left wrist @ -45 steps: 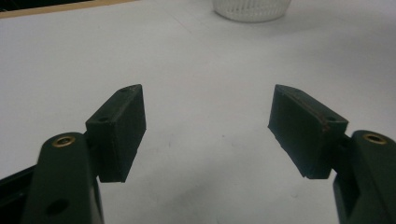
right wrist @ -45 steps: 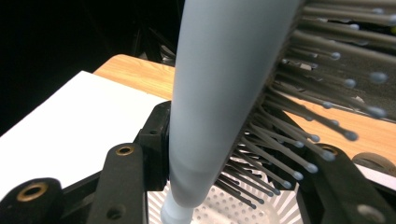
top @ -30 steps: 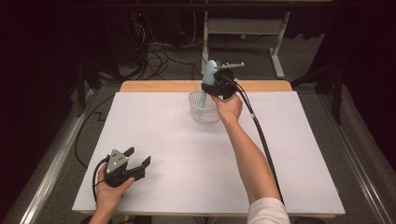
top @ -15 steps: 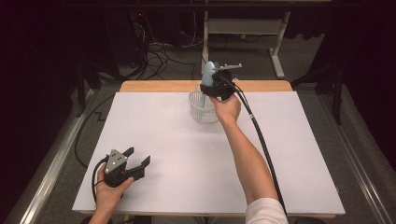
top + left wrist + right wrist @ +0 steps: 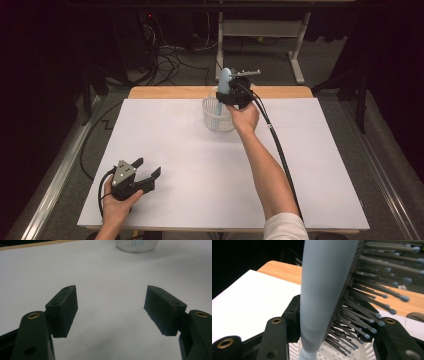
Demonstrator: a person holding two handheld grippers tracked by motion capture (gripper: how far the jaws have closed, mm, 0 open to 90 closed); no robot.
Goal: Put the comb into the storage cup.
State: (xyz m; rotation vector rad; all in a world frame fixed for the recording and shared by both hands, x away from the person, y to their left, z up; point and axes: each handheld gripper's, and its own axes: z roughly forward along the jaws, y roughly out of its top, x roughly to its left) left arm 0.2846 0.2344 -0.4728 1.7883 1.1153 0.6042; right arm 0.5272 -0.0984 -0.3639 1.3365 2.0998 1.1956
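Hairbrush (image 5: 225, 80) stands nearly upright in the right hand-held gripper (image 5: 231, 96) above the white slotted basket (image 5: 218, 116) at the far middle of the surface (image 5: 200, 165), its handle end dipping into the basket, likely so it can be left standing there. Its long axis runs almost vertical, head up, bristles (image 5: 372, 290) fanning to one side in the right gripper view. The jaws flank the brush's neck and have just been easing apart; whether the pads still press I cannot tell. The left hand-held gripper (image 5: 147, 176) rests wide open and empty near the front left corner, out of the way.
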